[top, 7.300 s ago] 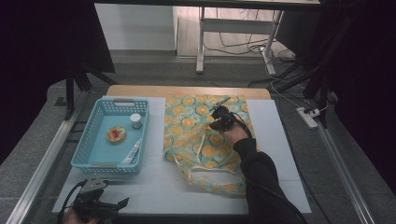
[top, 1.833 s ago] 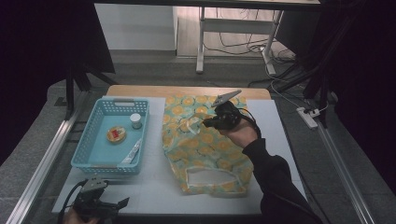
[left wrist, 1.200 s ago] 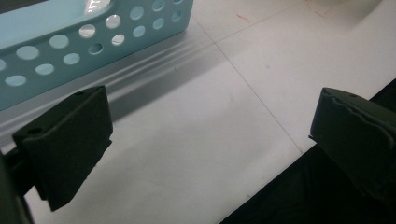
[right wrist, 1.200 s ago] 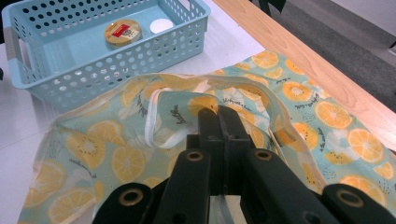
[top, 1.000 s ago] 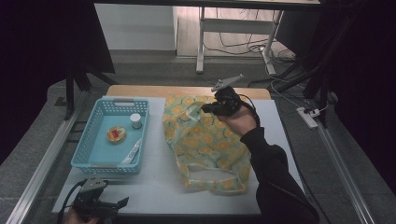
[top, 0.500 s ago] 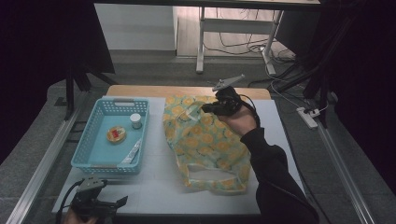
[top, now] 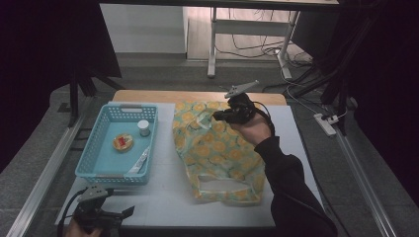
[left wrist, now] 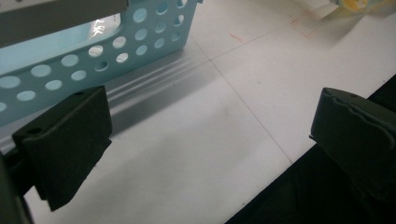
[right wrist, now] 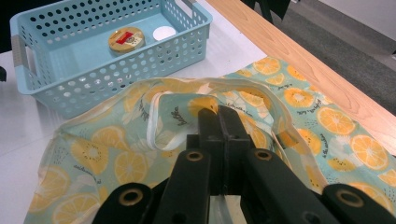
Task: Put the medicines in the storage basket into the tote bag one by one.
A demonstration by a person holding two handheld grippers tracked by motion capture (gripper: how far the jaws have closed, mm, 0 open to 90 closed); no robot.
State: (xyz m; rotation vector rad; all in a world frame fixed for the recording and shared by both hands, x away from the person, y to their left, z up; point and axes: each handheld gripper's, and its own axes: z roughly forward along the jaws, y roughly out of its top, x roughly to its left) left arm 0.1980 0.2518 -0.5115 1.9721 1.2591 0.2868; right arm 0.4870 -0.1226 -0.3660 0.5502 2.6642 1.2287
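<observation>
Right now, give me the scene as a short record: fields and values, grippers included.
surface: white table
bag: orange-print fabric bag lying on the table, far edge lifted
right gripper: right gripper jaws shut, raised over the bag's far end; a fold of bag fabric appears pinched between them
left gripper: left gripper jaws open, nothing between them, low at the near table edge beside the basket
basket: blue perforated basket left of the bag
basket contents: round tin with red label, small white cup, a clear wrapped item
</observation>
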